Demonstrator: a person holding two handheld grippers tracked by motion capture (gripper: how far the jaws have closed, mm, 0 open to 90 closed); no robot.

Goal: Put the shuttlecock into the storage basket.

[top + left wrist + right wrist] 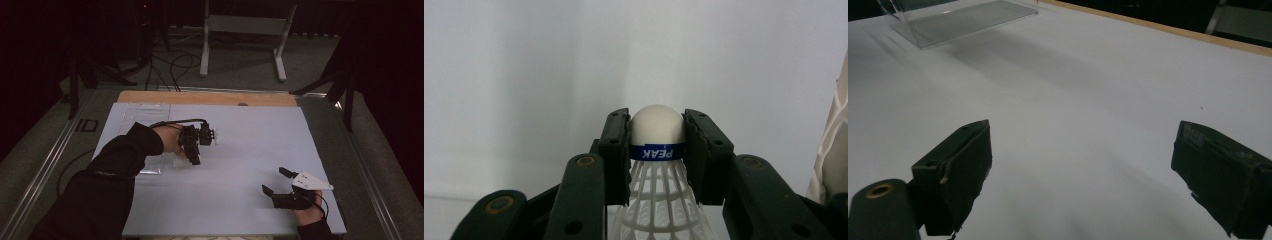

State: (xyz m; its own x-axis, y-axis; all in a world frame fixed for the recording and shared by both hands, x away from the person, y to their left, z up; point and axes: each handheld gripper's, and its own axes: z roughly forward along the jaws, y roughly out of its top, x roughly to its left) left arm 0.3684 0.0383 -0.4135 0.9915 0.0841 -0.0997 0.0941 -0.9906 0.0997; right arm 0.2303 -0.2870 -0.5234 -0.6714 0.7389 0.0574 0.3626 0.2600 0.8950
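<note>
Now, grip: the left gripper [656, 131] is clenching a white shuttlecock [657, 150] by its rounded cork, the blue band sitting level with the pads and the cork's tip poking just past them.
Skirt: trailing back between the jaws toward the hand.
Handling: I'm judging it very light; the cork is firm and takes a pinch, while the lattice skirt looks thin and crushable, so the cork is the place to hold.
Right gripper [274, 181]: lying released, jaws wide, nothing between them.
Room: bare white table [240, 150] is stretching ahead of both; a clear tray [960, 17] is lying well beyond the right jaws.
</note>
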